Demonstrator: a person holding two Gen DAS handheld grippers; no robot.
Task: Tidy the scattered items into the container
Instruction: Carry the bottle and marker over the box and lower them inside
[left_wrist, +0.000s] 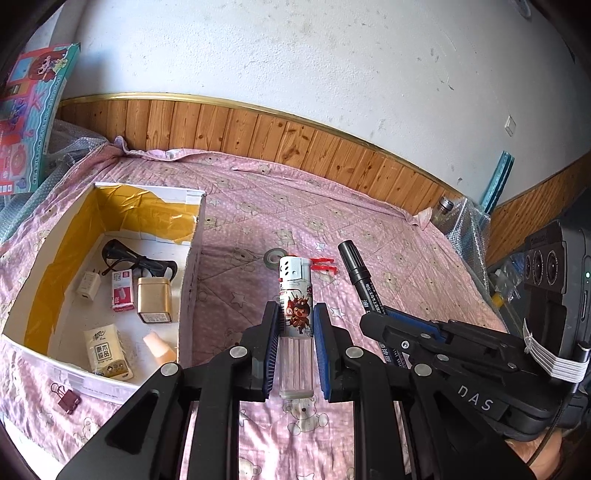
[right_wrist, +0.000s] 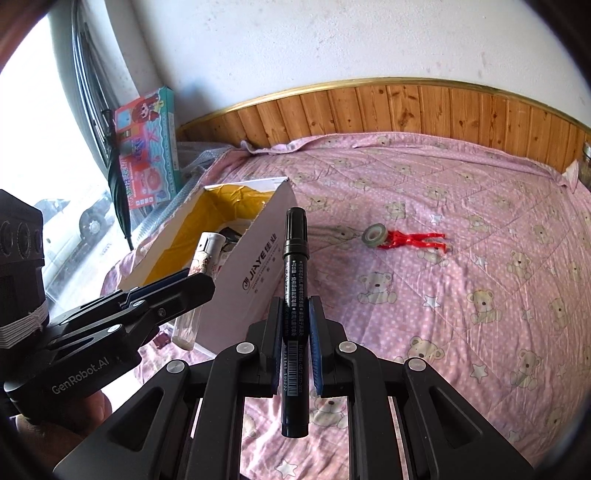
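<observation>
Lighter clamped between left jaws; marker between right jaws.

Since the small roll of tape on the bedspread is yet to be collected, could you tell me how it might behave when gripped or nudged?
The roll of tape looks propped on its edge against the red plastic piece, so a nudge would probably tip or roll it. It appears small and light, likely easy to lift. The soft quilted bedspread should damp any rolling, though that is a guess.

"JiAYE" is printed on the box's outer wall. "GenRobot.AI" stands on the left gripper's body, left of the box. A barcode marks the marker, its digits too small to read surely.
</observation>
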